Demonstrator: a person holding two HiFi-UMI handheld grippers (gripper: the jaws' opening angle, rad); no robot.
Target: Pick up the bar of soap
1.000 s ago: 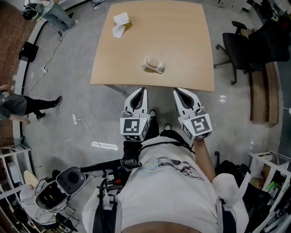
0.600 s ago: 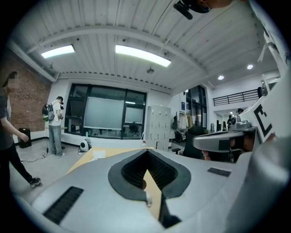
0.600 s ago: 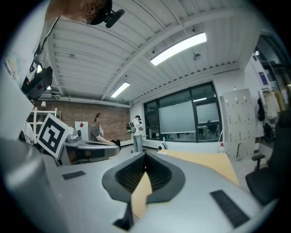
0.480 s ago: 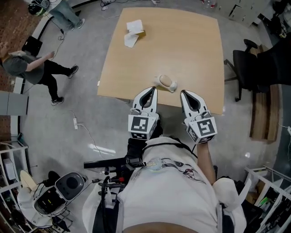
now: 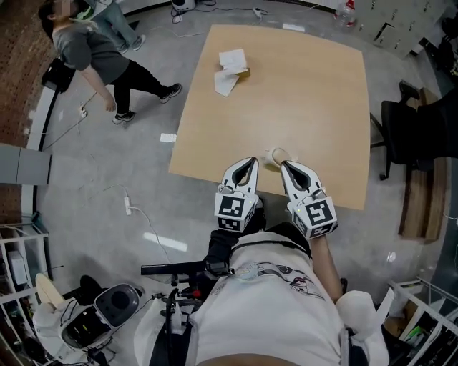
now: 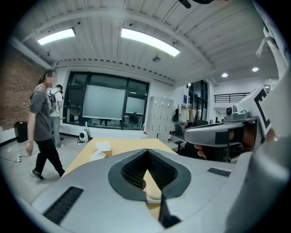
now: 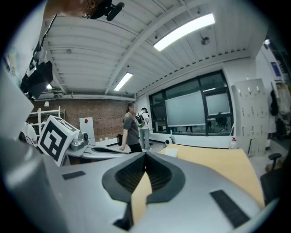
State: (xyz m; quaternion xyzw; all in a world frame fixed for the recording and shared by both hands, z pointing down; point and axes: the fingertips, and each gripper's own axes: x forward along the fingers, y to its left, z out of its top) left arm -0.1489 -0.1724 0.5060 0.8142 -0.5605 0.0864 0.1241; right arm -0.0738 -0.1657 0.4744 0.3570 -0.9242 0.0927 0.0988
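you have one table (image 5: 308,93), and on it one bar of soap (image 5: 277,155) and one small heap of white paper (image 5: 229,63) at the far side. the soap lies close to the table's near edge, just ahead of your two claws and between their tips, touched by neither. the left gripper (image 5: 247,162) has its jaws pressed together at the tips and pinches nothing; in the left gripper view the soap (image 6: 153,193) shows through the notch behind the closed tips. the right gripper (image 5: 285,166) is also pressed shut and empty, with only bare tabletop seen through its notch. off to the left two people stand on the floor, one in a grey top (image 5: 89,46) and another (image 5: 117,20) behind. one dark office chair (image 5: 415,132) stands at the right.
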